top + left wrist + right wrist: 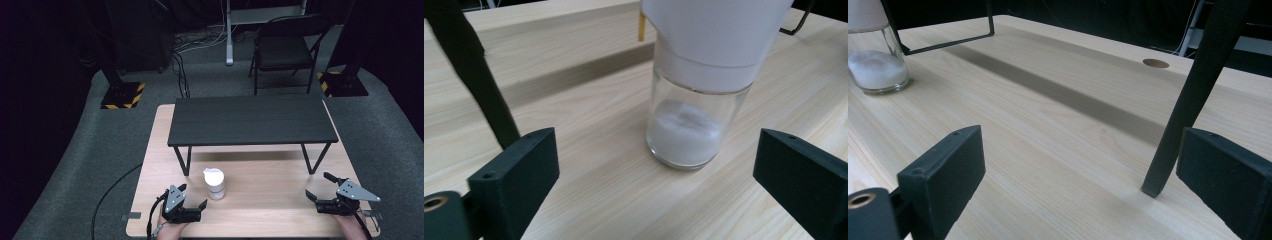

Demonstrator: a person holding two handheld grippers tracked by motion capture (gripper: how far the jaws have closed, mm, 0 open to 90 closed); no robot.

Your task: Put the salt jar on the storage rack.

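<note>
Jar (pixel 694 100) upright between wide left gripper (pixel 654 185) jaws, untouched.

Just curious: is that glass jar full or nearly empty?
Nearly empty: the jar holds just a low layer of white powder at its bottom, clear glass above.

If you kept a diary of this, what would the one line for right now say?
left gripper: open, jaws either side of glass shaker, not touching | right gripper: open, idle by shelf leg | shaker: upright on table
</note>
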